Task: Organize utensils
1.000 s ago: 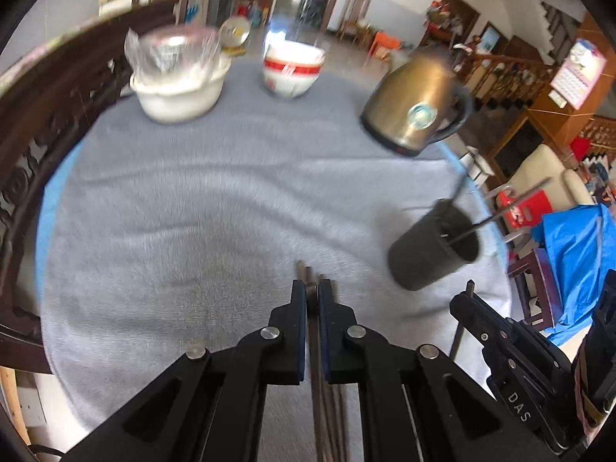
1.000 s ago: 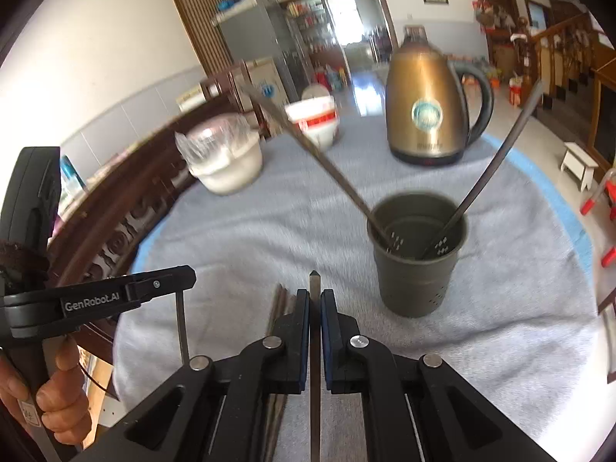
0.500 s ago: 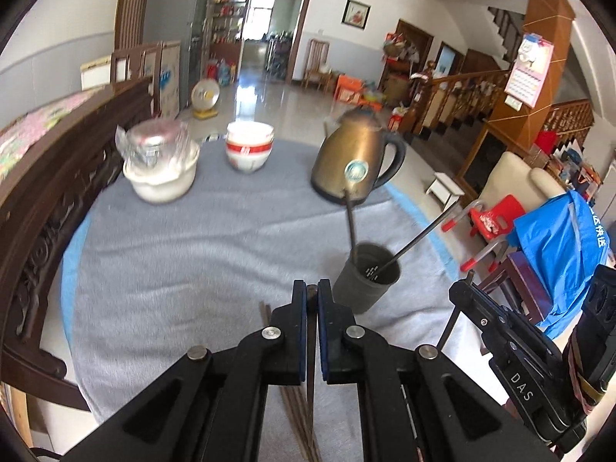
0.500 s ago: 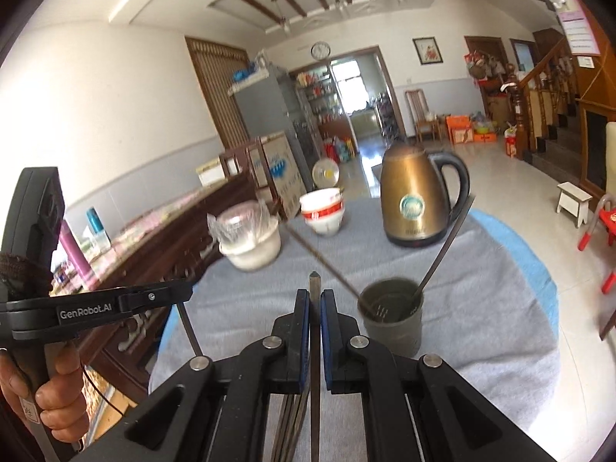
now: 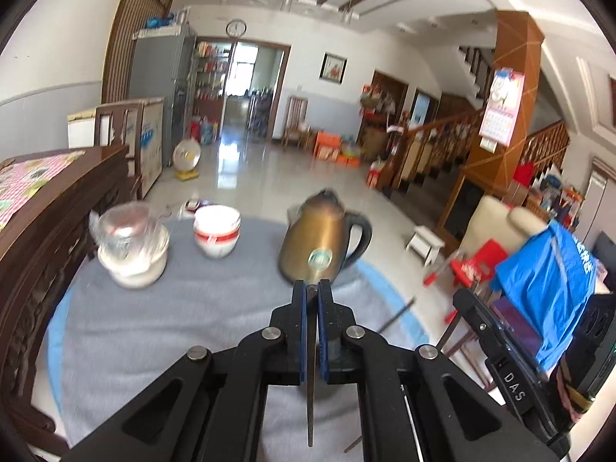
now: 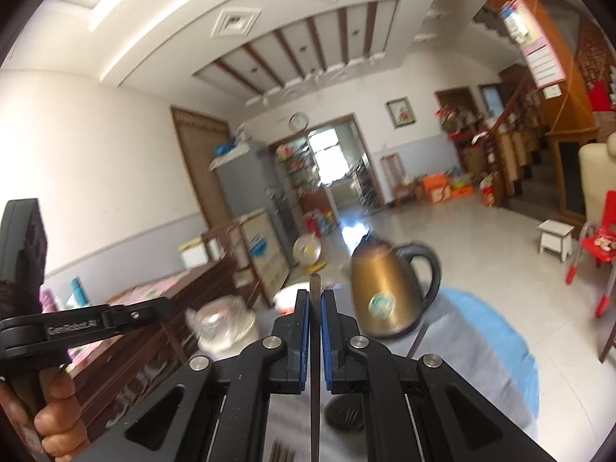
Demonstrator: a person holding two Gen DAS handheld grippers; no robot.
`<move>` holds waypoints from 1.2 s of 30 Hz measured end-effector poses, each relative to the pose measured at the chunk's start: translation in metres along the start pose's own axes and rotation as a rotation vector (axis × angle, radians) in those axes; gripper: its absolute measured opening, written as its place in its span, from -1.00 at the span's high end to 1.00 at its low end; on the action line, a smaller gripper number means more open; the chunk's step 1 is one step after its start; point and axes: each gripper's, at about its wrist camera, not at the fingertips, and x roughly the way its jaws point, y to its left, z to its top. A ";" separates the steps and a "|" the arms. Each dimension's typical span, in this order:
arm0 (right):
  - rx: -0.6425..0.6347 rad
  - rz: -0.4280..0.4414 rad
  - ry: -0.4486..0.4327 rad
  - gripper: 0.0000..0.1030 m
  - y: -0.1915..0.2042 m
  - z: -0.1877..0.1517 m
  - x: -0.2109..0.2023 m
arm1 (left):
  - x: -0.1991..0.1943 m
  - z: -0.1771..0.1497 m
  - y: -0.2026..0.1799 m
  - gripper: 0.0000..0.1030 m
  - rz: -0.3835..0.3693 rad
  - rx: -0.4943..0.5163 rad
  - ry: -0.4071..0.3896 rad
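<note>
My left gripper (image 5: 312, 288) is shut on a thin dark chopstick (image 5: 310, 385) that hangs down between the blue pads, lifted above the grey tablecloth (image 5: 192, 331). My right gripper (image 6: 315, 296) is shut on another dark chopstick (image 6: 315, 377), whose tip pokes up past the fingertips. The dark utensil holder (image 6: 344, 417) shows only partly below the right gripper's fingers, with a utensil handle (image 6: 419, 338) leaning out of it. Several more chopsticks (image 6: 281, 454) lie on the cloth at the bottom edge of the right wrist view.
A brass kettle (image 5: 321, 248) stands at the far side of the round table. A red-banded white bowl (image 5: 216, 231) and a plastic-covered white bowl (image 5: 133, 250) stand at the far left. A dark wooden chair back (image 5: 46, 238) borders the left edge.
Both grippers have risen and tilted up, each still holding its chopstick. The table and the holder have dropped low in both views; the room and ceiling now fill them.
</note>
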 end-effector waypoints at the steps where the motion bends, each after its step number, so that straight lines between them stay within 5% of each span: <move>1: -0.006 -0.023 -0.033 0.88 -0.002 0.005 0.004 | 0.004 0.006 -0.002 0.89 -0.005 -0.003 -0.013; 9: -0.010 -0.106 -0.179 0.88 -0.009 0.023 0.026 | 0.027 0.023 -0.019 0.89 -0.033 0.002 -0.132; 15: -0.001 -0.168 -0.224 0.87 -0.014 0.011 0.051 | 0.050 0.014 -0.028 0.89 0.017 0.028 -0.185; 26: -0.027 -0.174 -0.108 0.87 -0.022 -0.027 0.071 | 0.083 -0.024 -0.025 0.89 0.055 0.011 -0.097; 36: 0.089 -0.157 0.023 0.82 -0.060 -0.051 0.054 | 0.064 -0.052 -0.033 0.76 0.111 0.091 -0.070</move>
